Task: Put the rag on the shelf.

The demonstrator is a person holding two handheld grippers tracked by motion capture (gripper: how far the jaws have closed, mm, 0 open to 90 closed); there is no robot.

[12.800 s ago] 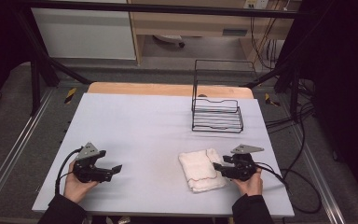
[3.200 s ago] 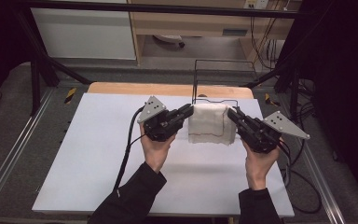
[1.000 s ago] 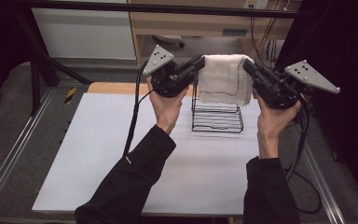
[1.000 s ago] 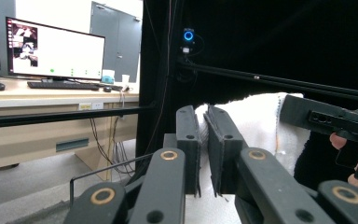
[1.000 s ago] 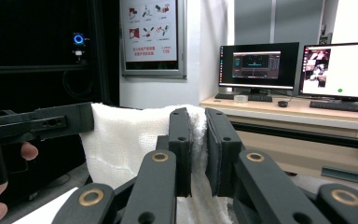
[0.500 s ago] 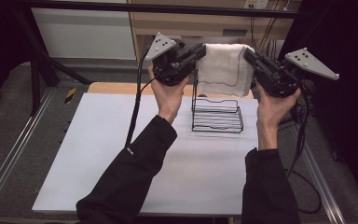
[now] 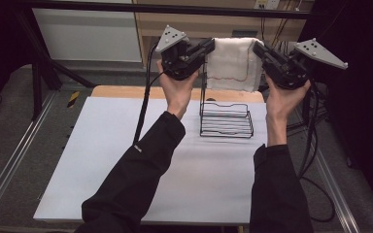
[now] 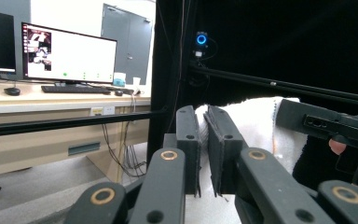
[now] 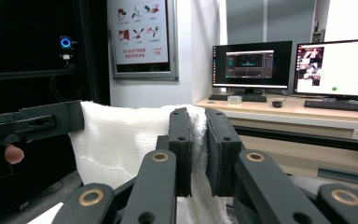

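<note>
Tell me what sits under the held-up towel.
Below the white towel, held between left gripper and right gripper, stands the black wire rack on the table. The hanging towel covers the rack's upper frame.

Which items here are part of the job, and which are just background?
In use: white towel, left gripper, right gripper, black wire rack.
Background: monitors, keyboard, wall poster.
</note>
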